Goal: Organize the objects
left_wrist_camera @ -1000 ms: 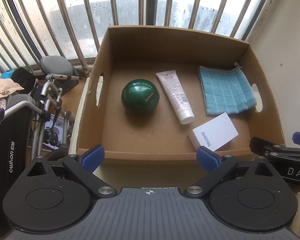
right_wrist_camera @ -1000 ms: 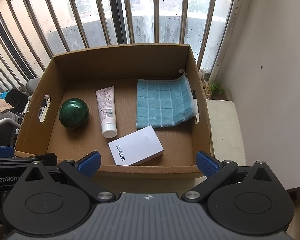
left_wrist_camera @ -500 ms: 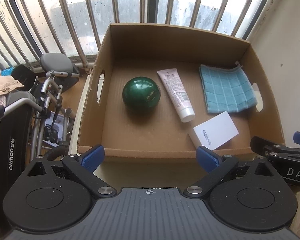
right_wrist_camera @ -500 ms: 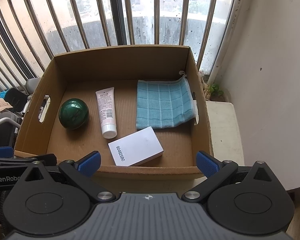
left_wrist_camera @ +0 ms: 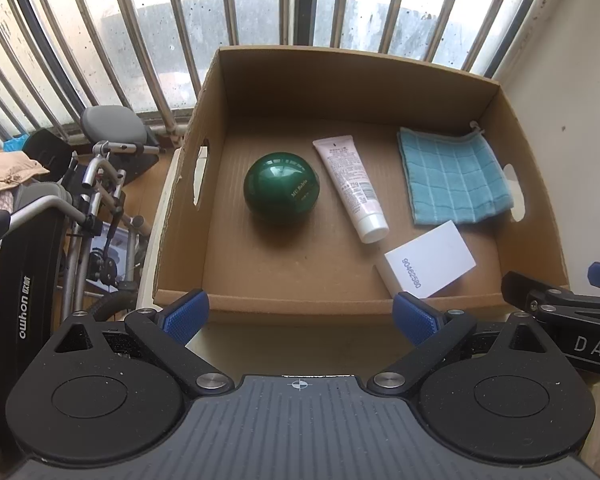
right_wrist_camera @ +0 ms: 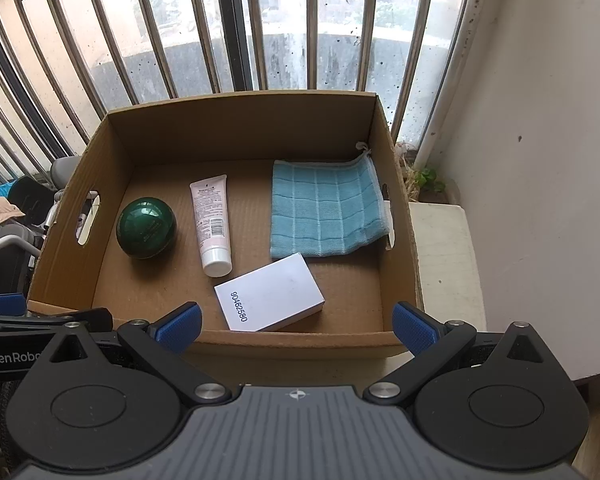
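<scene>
A cardboard box (left_wrist_camera: pixel 380 304) (right_wrist_camera: pixel 300 336) holds a round green jar (left_wrist_camera: pixel 281 188) (right_wrist_camera: pixel 146 227), a pink tube with a white cap (left_wrist_camera: pixel 352 188) (right_wrist_camera: pixel 211 220), a folded blue cloth (left_wrist_camera: pixel 454 178) (right_wrist_camera: pixel 326 214) and a small white carton (left_wrist_camera: pixel 430 264) (right_wrist_camera: pixel 269 298). My left gripper (left_wrist_camera: pixel 300 318) hangs open just in front of the box's near wall, holding nothing. My right gripper (right_wrist_camera: pixel 296 322) is open too, at the same near wall, above the white carton's side. Each gripper shows at the edge of the other's view.
Window bars (right_wrist_camera: pixel 236 28) stand behind the box. A white wall (right_wrist_camera: pixel 540 120) closes the right side. Folded metal frames and a black bag (left_wrist_camera: pixel 28 300) crowd the floor at the left. The box rests on a pale ledge (right_wrist_camera: pixel 444 248).
The left gripper has drifted slightly, so the box sits a little higher in its view. The right view is nearly the same. Nothing inside the box has moved.
</scene>
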A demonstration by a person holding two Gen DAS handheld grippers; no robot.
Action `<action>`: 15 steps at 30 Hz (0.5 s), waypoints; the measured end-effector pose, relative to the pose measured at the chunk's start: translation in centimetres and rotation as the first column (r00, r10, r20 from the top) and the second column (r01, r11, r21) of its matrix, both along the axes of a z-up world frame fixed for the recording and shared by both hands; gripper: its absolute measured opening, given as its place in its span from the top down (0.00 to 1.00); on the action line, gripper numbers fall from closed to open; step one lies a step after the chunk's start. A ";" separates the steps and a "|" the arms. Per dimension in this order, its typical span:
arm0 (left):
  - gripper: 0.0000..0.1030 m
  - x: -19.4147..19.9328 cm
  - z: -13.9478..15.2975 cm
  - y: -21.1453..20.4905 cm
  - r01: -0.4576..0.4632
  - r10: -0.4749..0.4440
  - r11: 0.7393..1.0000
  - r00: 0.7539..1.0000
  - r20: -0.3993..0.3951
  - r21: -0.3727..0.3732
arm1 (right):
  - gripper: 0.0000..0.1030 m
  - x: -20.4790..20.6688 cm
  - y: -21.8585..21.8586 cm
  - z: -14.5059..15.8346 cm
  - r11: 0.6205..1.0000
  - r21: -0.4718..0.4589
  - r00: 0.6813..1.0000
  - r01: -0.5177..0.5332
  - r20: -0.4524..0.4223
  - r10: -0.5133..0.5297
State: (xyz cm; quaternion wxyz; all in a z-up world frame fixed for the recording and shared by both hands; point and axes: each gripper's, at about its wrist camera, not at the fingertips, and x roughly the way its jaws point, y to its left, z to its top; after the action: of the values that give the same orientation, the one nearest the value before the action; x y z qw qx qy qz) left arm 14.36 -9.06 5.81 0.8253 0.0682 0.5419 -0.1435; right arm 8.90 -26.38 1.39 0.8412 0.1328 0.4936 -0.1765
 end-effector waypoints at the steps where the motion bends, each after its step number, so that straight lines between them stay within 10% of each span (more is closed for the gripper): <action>1: 0.04 0.0 0.0 0.0 0.000 0.000 1.000 1.000 0.000 0.001 | 0.00 0.0 0.0 0.0 1.000 0.000 1.000 -0.001 0.000 0.001; 15: 0.04 -0.1 0.2 0.0 -0.002 0.002 1.000 1.000 0.003 0.003 | 0.00 -0.1 0.1 0.1 1.000 -0.005 1.000 -0.001 0.002 0.001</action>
State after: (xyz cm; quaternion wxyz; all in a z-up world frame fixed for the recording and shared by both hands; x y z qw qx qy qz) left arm 14.26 -9.07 6.00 0.8261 0.0691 0.5409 -0.1419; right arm 8.75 -26.30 1.52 0.8420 0.1303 0.4926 -0.1771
